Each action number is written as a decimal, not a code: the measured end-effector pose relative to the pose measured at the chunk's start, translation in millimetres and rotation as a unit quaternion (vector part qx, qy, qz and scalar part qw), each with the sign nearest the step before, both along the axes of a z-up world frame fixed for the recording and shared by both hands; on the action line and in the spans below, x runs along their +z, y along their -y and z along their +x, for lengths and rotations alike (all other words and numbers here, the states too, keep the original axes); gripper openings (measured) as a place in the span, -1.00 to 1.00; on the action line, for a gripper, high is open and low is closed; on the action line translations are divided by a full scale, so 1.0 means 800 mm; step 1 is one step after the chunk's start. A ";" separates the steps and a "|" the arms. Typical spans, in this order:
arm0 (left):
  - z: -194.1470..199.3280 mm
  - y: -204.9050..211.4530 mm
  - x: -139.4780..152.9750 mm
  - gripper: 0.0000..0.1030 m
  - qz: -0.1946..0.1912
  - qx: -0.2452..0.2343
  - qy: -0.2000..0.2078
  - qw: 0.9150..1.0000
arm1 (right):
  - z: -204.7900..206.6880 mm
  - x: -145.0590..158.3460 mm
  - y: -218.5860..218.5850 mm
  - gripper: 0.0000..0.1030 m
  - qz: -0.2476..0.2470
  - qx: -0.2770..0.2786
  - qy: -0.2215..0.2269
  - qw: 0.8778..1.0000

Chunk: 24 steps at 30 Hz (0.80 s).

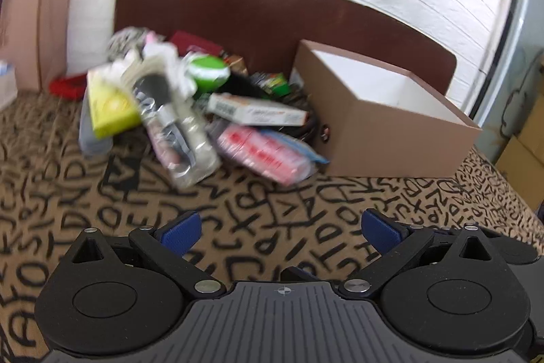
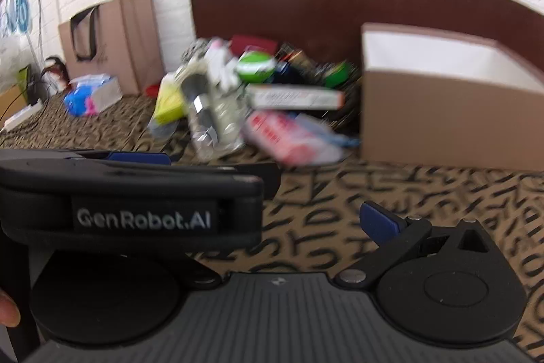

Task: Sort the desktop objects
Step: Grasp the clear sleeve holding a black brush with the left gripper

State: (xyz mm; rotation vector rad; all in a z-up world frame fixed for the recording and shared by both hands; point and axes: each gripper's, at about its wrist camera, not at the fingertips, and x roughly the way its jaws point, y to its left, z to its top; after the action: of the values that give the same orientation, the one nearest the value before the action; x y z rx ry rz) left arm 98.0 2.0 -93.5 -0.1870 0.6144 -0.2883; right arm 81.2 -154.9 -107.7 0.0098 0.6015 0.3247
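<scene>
left wrist view: open-fingered left tool faces blurred, seemingly packaged clutter

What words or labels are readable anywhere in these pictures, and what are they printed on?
"GenRobot.AI": white lettering on the side of the left gripper, seen in the right wrist view.
Tablecloth: scattered black letters as a pattern, forming no readable words.
Long white box in the pile: print too blurred to read.
Pink packet: red print, too blurred.
Yellow-green packet: too blurred.
Open brown box: no text visible.
</scene>
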 end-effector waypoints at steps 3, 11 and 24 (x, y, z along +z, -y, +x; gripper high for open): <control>0.009 -0.021 -0.001 1.00 -0.013 0.014 -0.006 1.000 | 0.005 -0.006 -0.016 1.00 -0.003 0.019 0.000 1.000; 0.058 -0.079 0.010 1.00 -0.040 0.039 0.001 0.998 | 0.038 -0.013 -0.051 0.96 -0.022 0.063 0.020 0.998; 0.156 -0.115 -0.023 0.71 -0.045 0.032 -0.033 0.998 | 0.132 -0.033 -0.116 0.63 -0.032 0.102 0.013 0.994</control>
State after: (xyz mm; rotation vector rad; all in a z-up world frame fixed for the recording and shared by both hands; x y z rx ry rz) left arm 223.1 93.8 -112.1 -0.3024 0.6592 -0.2482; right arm 186.8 -62.3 -134.3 -0.1180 0.5878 0.5025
